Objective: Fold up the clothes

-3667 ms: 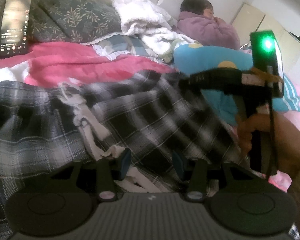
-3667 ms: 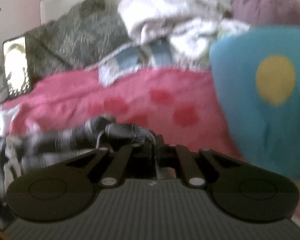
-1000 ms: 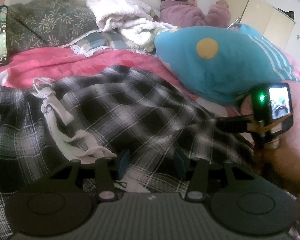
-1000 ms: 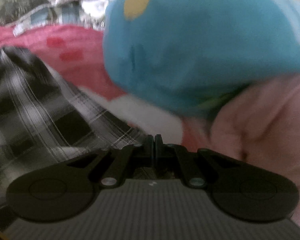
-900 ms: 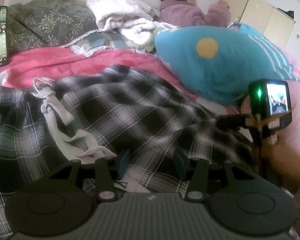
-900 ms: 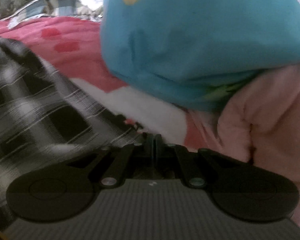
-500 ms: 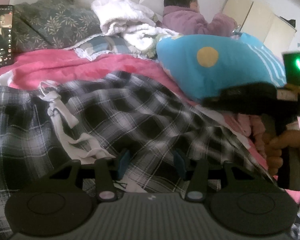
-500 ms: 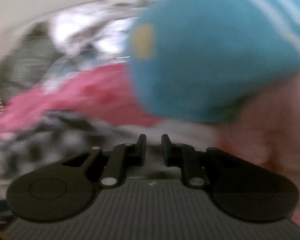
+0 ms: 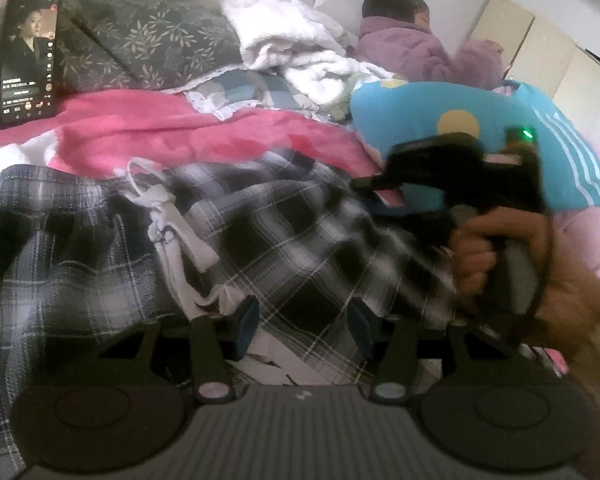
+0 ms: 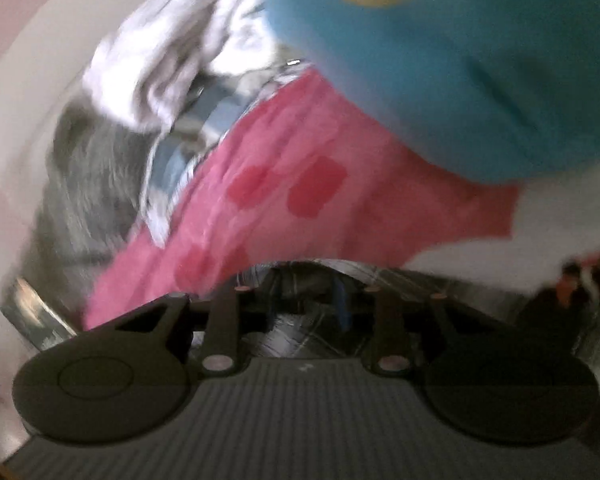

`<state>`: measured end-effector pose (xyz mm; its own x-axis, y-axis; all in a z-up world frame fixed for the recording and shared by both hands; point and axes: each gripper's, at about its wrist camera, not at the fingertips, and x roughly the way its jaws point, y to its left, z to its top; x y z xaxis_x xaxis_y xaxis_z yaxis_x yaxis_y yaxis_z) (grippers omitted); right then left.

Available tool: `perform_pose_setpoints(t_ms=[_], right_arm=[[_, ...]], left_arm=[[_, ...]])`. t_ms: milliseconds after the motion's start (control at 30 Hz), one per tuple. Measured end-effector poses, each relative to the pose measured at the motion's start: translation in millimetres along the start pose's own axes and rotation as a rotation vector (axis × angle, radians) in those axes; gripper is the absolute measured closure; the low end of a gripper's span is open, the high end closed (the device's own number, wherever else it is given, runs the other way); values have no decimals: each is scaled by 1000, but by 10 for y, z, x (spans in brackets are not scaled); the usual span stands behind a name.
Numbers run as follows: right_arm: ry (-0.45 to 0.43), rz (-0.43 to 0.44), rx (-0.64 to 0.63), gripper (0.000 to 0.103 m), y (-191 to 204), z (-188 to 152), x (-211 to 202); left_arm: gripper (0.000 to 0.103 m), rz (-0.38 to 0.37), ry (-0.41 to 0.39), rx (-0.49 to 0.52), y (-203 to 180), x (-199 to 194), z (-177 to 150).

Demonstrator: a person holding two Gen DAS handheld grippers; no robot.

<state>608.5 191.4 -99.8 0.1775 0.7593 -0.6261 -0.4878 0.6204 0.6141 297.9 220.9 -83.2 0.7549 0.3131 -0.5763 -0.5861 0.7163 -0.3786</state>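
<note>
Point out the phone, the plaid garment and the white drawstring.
phone (image 9: 28, 56), left wrist view, middle of its lit screen.
plaid garment (image 9: 300, 236), left wrist view, flat checked cloth ahead of the open fingers.
white drawstring (image 9: 172, 224), left wrist view, on its knotted stretch.

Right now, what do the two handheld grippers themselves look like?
The left gripper is matte black: ribbed grey top plate, two round discs, linkage bars with silver pivots, blue-padded fingers. The right gripper has the same build; seen from the left wrist it is a black pistol-grip body with a green LED and a black cable.
</note>
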Motion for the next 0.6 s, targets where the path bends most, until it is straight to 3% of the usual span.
perform_pose_setpoints(t_ms=[33,100,200,367,433,600], right_arm=[[14,17,56,68,-57,0,-43],[24,37,148,51,-142,-14,-230],[11,27,219,41,-188,-52,-635],[-87,2,162,37,-53,-288,-1716],[-135,-36,125,37,-1,-465,-2213],[-252,-220,-22,37,89,-935,-3438]], left_arm=[[52,0,-1,-4,12,-5,8],[52,1,-7,-9,26,-38,21],[52,-9,-38,-9,11,-202,42],[50,-31,-85,-6,-18,-474,75],[49,-78,-77,6,-81,-571,73],[48,-197,-27,92,-451,-658,-12]])
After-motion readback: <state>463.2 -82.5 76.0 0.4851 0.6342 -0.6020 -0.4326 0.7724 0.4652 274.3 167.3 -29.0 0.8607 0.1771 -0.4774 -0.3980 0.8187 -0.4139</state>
